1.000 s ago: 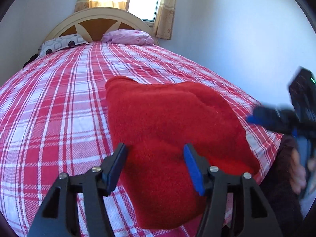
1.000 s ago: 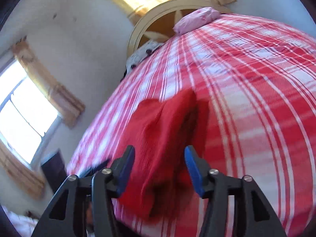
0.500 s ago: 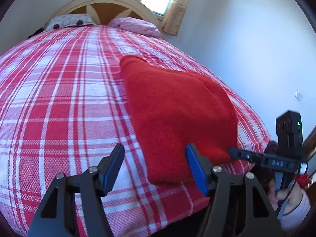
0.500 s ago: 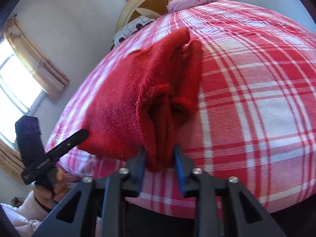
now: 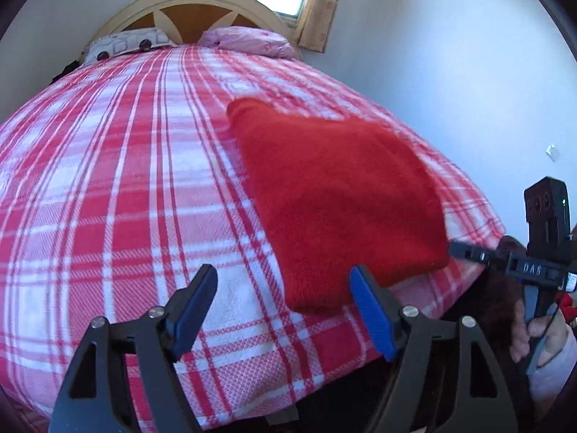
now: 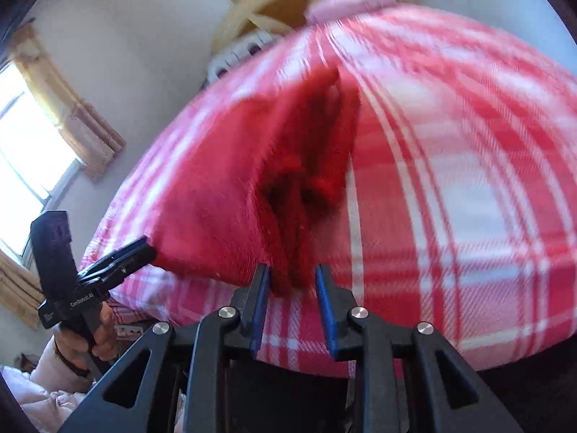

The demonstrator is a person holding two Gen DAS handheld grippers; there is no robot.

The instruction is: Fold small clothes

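Red sweater (image 5: 335,195), folded into a thick wedge, is being shown lying on the plaid bedspread (image 5: 119,187) near the foot corner of the bed, on the side closest to the blue wall (image 5: 450,54). The left gripper (image 5: 285,306) is being held spread wide and empty, hovering low over the bedspread just beside the sweater's near edge, apparently so that the cloth is left free. The right gripper (image 6: 293,306) is being seen with its fingers (image 6: 260,303) parted only narrowly, and a bunched fold of the sweater is lying between their tips; whether the cloth is actually being pinched cannot be told, since a gap is showing on the right side. Motion blur is being recorded in the right view. Pillows (image 5: 249,40) are being seen at the headboard, well apart from the work. Folding is being judged as nearly finished.
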